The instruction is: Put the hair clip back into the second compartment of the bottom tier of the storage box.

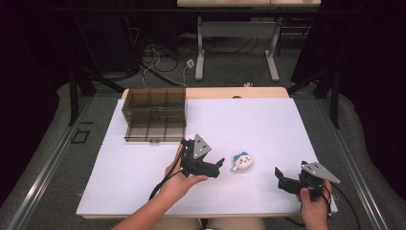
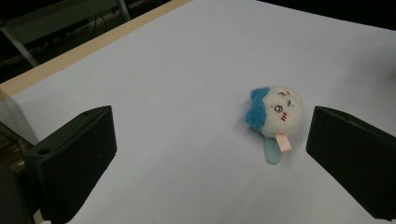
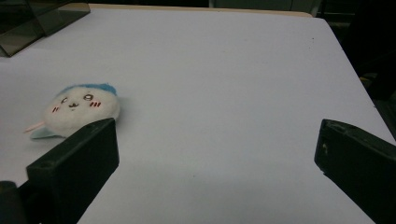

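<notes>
At the centre of the high view: a white desk (image 1: 268, 124) with a pale wooden edge along its far side, dark floor and cables beyond it.
Plush toy: a small round white head with a blue tuft, pink cheeks and a pale blue tab, the plush toy (image 1: 242, 161) lies on the desk just below the middle of the high view, between the two claws.
Left claw: the left claw (image 1: 219, 166) sits left of centre in the high view, held in the person's left hand (image 1: 179, 179), its tips just beside the toy and not touching it.
Left claw state: in the left gripper view its jaws stand wide apart with nothing between them; the plush toy (image 2: 275, 113) lies right of centre in that frame, close to the right-hand jaw.
Right claw: the right claw (image 1: 278, 176) is at the lower right of the high view, held by the right hand (image 1: 313, 206), apart from the toy.
Right claw state: in the right gripper view the jaws are spread wide and hold nothing; the plush toy (image 3: 79, 111) shows at the left of that frame, partly behind the left-hand jaw.
Organizer box: a smoky transparent organizer box (image 1: 154, 114) with compartments stands at the upper left of the desk in the high view, well apart from the toy; its corner (image 3: 44, 18) appears at the upper left of the right gripper view.
</notes>
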The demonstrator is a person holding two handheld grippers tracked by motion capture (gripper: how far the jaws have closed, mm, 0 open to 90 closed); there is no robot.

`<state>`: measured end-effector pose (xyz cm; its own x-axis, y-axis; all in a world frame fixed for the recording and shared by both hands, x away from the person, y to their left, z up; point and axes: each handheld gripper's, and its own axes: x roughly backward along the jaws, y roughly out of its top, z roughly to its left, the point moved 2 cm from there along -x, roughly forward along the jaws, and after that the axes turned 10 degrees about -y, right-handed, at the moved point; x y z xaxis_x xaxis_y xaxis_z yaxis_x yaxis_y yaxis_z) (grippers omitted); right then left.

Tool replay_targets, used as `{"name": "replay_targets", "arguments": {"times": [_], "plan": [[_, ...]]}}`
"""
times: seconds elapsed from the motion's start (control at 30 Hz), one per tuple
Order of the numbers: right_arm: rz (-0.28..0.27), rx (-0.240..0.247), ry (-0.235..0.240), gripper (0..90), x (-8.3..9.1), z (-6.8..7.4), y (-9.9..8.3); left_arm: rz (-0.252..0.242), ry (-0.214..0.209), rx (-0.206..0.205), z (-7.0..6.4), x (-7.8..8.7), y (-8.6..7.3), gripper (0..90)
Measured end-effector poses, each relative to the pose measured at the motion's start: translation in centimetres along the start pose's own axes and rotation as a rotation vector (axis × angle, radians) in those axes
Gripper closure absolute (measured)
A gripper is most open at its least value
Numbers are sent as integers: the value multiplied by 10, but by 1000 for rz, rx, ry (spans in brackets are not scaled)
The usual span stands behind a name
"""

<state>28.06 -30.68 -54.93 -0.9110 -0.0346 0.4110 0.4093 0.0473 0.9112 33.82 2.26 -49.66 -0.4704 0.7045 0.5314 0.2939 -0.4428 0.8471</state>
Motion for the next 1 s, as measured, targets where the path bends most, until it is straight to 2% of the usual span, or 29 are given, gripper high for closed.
{"name": "replay_targets", "arguments": {"times": [0.4,0.57,0.77,0.87,1.0], "plan": [[4,-1,11,0,0,1,0,33,-9,-4,2,-16,12,23],[4,0,9,0,0,0,0,51,-14,-25,1,-24,20,29],[5,5,14,0,-1,0,0,66,-22,-27,-2,-32,24,46],[7,3,16,0,-1,0,0,90,-31,-45,-2,-39,26,56],[7,2,17,0,-1,0,0,108,-47,-31,-3,-44,28,65]]}}
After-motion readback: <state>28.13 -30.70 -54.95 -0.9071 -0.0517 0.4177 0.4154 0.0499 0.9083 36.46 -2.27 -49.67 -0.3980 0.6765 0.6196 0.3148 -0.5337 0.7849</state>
